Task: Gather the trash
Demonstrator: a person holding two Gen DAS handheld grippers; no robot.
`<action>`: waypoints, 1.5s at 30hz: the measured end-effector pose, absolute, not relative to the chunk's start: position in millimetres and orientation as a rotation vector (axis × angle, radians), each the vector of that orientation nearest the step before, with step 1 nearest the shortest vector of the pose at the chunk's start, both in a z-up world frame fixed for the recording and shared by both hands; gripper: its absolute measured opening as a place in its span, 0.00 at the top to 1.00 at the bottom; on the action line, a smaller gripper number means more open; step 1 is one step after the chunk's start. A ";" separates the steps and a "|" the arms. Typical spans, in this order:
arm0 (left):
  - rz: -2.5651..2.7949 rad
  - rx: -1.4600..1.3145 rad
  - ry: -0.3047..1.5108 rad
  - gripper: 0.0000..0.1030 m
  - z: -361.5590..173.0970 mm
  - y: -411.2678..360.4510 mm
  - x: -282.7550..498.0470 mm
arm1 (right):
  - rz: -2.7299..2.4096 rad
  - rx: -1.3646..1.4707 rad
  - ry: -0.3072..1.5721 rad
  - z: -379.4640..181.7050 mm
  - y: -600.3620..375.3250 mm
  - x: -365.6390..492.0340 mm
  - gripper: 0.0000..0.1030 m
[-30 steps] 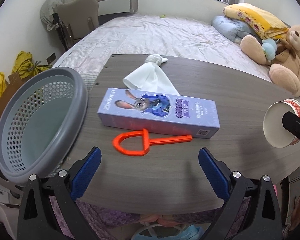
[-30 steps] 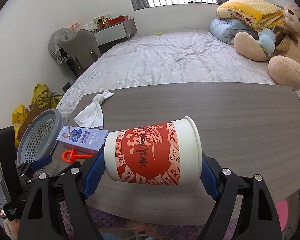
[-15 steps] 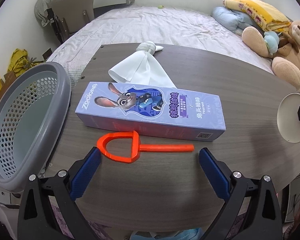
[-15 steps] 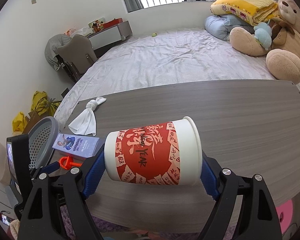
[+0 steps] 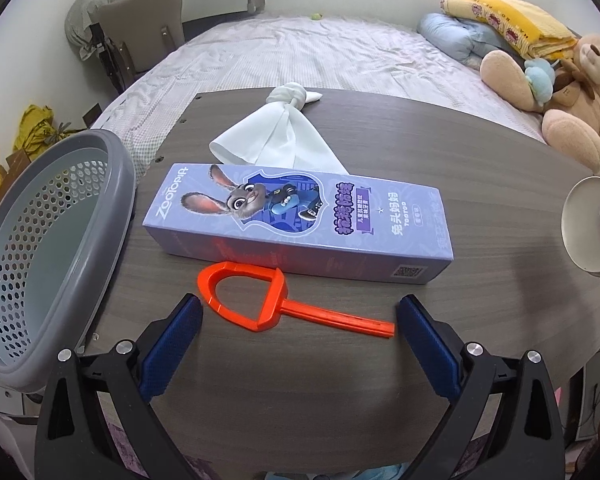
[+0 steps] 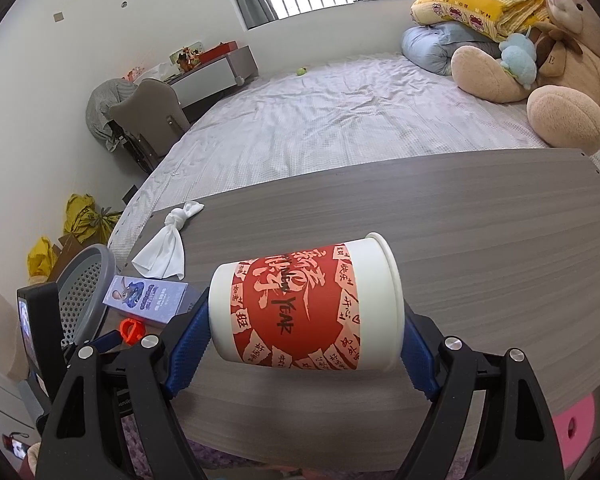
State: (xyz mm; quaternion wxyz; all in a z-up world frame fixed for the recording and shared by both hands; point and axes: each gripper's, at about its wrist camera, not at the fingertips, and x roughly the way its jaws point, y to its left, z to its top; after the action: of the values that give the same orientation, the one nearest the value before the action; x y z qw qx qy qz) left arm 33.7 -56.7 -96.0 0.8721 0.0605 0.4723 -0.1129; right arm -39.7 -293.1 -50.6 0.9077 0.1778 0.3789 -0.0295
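Observation:
A red-and-white paper cup [image 6: 306,304] lies sideways in my right gripper [image 6: 304,336], whose blue pads press its bottom and rim above the table. Its white base [image 5: 588,228] shows at the right edge of the left wrist view. My left gripper [image 5: 298,320] stands open just over the grey wooden table [image 5: 480,184], its fingers on either side of an orange plastic handle piece [image 5: 268,302]. Behind that lie a purple toothbrush box [image 5: 296,220] and a knotted white cloth [image 5: 280,136]. A grey perforated basket [image 5: 40,248] sits at the table's left edge.
Beyond the table is a bed [image 6: 340,112] with a large teddy bear [image 6: 540,60] and folded bedding [image 6: 476,4]. A chair [image 5: 140,40] and desk stand at the far left wall. Yellow bags [image 5: 32,132] lie on the floor left of the basket.
My left gripper has come closer to the orange piece, which now lies between its fingers. The right gripper with the cup has shifted slightly sideways, rolling a little.

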 end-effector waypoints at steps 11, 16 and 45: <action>-0.266 0.136 0.971 0.40 -88.6 -54.6 24.6 | -0.057 0.385 0.784 -54.7 -297.1 -40.6 0.23; -0.286 0.132 0.972 0.61 -86.7 -52.5 21.2 | -0.055 0.385 0.780 -54.0 -296.8 -42.0 0.23; -0.159 0.119 1.016 0.53 -86.1 -23.6 31.4 | -0.030 0.378 0.778 -51.0 -291.1 -40.2 0.23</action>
State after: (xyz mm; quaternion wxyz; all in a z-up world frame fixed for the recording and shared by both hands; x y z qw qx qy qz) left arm 31.4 -23.6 -86.1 0.8690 0.0571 0.4856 -0.0760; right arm -40.2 -291.1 -51.0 0.9078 0.1833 0.3770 -0.0147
